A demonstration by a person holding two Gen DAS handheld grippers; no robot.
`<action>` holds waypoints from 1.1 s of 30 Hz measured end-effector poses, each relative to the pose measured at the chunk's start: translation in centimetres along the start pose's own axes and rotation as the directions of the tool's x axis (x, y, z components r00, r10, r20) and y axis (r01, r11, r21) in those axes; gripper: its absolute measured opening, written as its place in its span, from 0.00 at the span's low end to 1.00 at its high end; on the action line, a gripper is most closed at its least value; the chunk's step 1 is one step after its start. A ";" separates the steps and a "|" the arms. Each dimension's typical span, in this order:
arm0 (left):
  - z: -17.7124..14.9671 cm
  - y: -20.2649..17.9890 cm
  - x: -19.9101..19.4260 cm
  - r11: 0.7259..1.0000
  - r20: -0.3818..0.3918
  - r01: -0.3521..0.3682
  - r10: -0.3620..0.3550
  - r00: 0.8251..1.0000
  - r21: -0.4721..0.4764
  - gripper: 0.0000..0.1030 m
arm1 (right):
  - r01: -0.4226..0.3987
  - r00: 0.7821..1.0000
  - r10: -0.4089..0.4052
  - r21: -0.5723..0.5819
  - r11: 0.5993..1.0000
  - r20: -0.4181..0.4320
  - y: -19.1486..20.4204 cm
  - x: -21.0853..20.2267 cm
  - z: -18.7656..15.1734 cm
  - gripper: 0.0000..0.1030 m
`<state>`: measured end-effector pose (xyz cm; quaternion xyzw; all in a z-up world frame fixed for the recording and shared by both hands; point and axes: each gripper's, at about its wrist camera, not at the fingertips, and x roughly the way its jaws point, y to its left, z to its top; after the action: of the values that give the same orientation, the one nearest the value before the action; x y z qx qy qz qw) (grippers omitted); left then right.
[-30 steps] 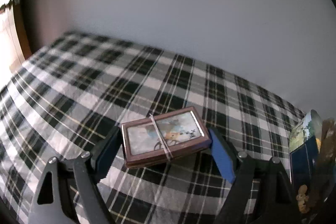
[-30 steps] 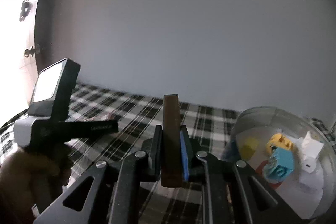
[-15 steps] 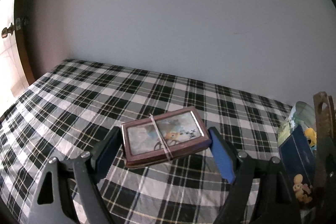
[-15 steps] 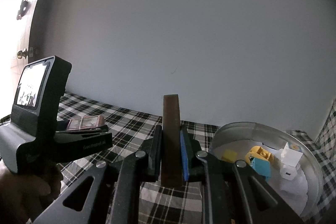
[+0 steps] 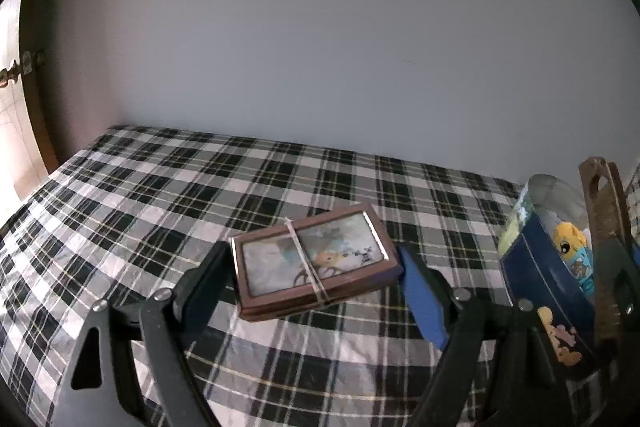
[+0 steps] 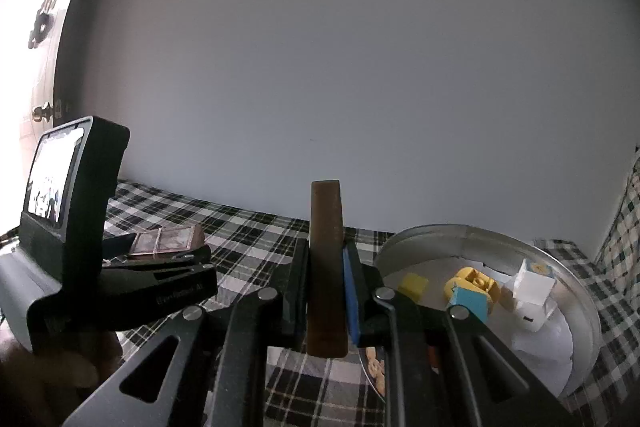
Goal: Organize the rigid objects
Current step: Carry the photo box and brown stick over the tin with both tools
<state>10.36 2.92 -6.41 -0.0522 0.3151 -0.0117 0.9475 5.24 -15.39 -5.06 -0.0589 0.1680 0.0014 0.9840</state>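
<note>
A brown framed box (image 5: 312,259) bound with a thin band sits between the pads of my left gripper (image 5: 316,287), which is shut on its two short ends and carries it above the plaid cloth (image 5: 160,195). The right wrist view shows the same box (image 6: 166,239) lifted off the cloth at the left. My right gripper (image 6: 326,291) is shut on a flat brown wooden piece (image 6: 326,247), held upright and edge-on. That wooden piece (image 5: 600,195) has a slot near its top and stands at the right edge of the left wrist view.
A round metal tin (image 6: 580,291) with blue picture sides (image 5: 536,279) stands at the right and holds a yellow block (image 6: 414,285), a yellow-and-blue toy (image 6: 472,291) and a white block (image 6: 534,283). A grey wall rises behind the cloth. A person's hand (image 6: 40,367) grips the left tool.
Both grippers have risen and swung, so more wall and the tin's inside show. The box and the wooden piece stay fixed in their grips.
</note>
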 end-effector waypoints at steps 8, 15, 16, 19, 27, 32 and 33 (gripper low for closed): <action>-0.4 -1.2 -1.0 1.000 0.017 0.022 -0.023 1.000 0.011 0.80 | -0.003 1.000 0.003 0.010 1.000 0.002 -1.1 -0.6 -0.4 0.17; -0.6 -2.1 -1.7 0.999 0.028 0.041 -0.042 0.999 0.019 0.80 | 0.002 1.000 -0.002 0.010 1.000 0.014 -1.5 -1.2 -0.6 0.17; -0.6 -2.2 -1.7 0.999 0.029 0.043 -0.044 0.999 0.019 0.80 | 0.003 1.000 -0.003 0.011 1.000 0.014 -1.6 -1.2 -0.6 0.17; -0.7 -2.6 -2.1 0.998 0.036 0.050 -0.051 0.998 0.026 0.80 | 0.007 1.000 -0.008 0.014 1.000 0.015 -1.8 -1.3 -0.6 0.17; -1.0 -3.8 -2.8 0.997 0.048 0.065 -0.067 0.997 0.042 0.80 | 0.019 0.999 -0.019 0.010 1.000 0.028 -2.4 -2.4 -0.8 0.17; -1.0 -4.8 -3.4 0.996 0.067 0.070 -0.074 0.995 0.051 0.80 | 0.045 0.998 -0.045 0.001 0.999 0.053 -2.9 -3.6 -0.9 0.17; -1.1 -5.0 -3.5 0.996 0.069 0.072 -0.075 0.995 0.051 0.80 | 0.047 0.997 -0.047 0.003 0.999 0.056 -3.0 -3.8 -0.9 0.17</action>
<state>7.01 -1.93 -4.65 -0.0413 0.2787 -0.0524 0.9581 1.43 -18.39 -4.27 -0.0619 0.1391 -0.0204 0.9881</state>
